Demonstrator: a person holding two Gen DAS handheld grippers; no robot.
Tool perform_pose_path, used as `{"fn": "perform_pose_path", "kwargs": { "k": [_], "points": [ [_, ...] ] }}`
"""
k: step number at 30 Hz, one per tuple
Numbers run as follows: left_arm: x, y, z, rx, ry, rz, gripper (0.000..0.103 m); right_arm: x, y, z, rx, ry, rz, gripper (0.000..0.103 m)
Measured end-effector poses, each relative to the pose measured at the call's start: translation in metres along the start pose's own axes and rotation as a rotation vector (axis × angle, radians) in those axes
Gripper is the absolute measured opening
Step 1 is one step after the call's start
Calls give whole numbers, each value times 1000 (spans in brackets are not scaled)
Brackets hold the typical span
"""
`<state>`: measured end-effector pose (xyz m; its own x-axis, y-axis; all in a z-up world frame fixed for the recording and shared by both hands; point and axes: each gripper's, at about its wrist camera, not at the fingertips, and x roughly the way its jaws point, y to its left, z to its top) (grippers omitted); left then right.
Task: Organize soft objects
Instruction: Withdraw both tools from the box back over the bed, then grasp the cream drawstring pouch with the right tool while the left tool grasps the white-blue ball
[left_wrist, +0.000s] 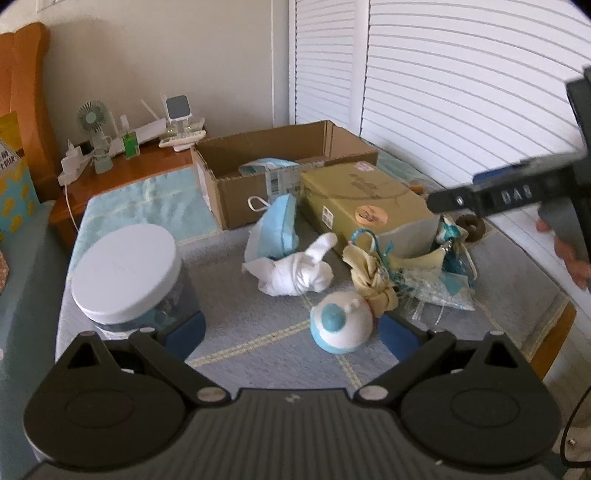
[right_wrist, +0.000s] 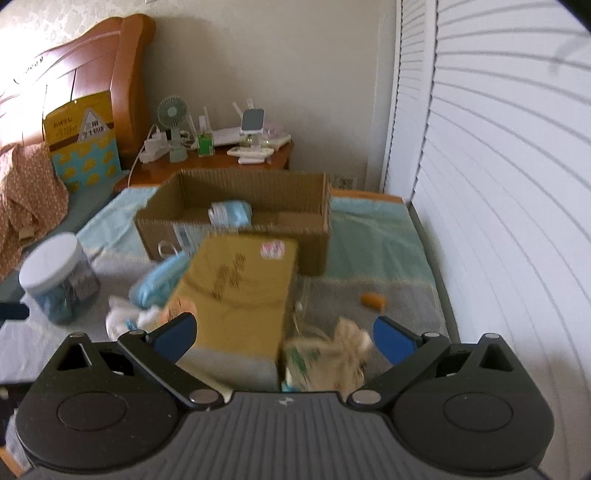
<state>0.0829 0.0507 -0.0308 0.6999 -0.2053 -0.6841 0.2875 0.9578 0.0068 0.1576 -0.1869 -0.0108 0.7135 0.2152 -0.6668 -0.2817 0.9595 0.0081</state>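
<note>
Soft things lie on a grey blanket (left_wrist: 236, 314). A white and blue felt ball (left_wrist: 341, 326) sits just inside the right finger of my left gripper (left_wrist: 291, 332), which is open and not pressing on it. Beyond lie rolled white socks (left_wrist: 295, 271), a light blue pouch (left_wrist: 275, 230) and a beige braided cloth (left_wrist: 373, 280). My right gripper (right_wrist: 284, 339) hangs wide open over a yellow box (right_wrist: 240, 291) and the beige cloth bundle (right_wrist: 332, 354), gripping nothing. An open cardboard box (right_wrist: 236, 192) behind holds a blue item (right_wrist: 231, 214).
A jar with a white lid (left_wrist: 125, 273) stands by my left finger. A small orange object (right_wrist: 373, 301) lies to the right. White louvred doors (right_wrist: 498, 221) border the right side. A wooden nightstand (right_wrist: 207, 164) with a fan and chargers stands at the back.
</note>
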Motion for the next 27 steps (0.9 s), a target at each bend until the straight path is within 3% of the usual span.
{"fn": "perform_pose_path", "kwargs": {
  "k": [8,14,21,25,27],
  "points": [
    [9,-9,0,-7,22,-15,100,2,-6,-23,-23,43,-2,103],
    [13,-14,0,-6,36,-22,100,7,-9,-30,-81,45,-77,102],
    [20,-16,4,-6,42,-31,100,12,-18,-29,-70,59,-40,83],
    [23,-19,5,-3,49,-38,100,17,-16,-27,-73,63,-7,77],
    [24,-19,5,-5,51,-41,100,20,-16,-28,-65,72,0,67]
  ]
}}
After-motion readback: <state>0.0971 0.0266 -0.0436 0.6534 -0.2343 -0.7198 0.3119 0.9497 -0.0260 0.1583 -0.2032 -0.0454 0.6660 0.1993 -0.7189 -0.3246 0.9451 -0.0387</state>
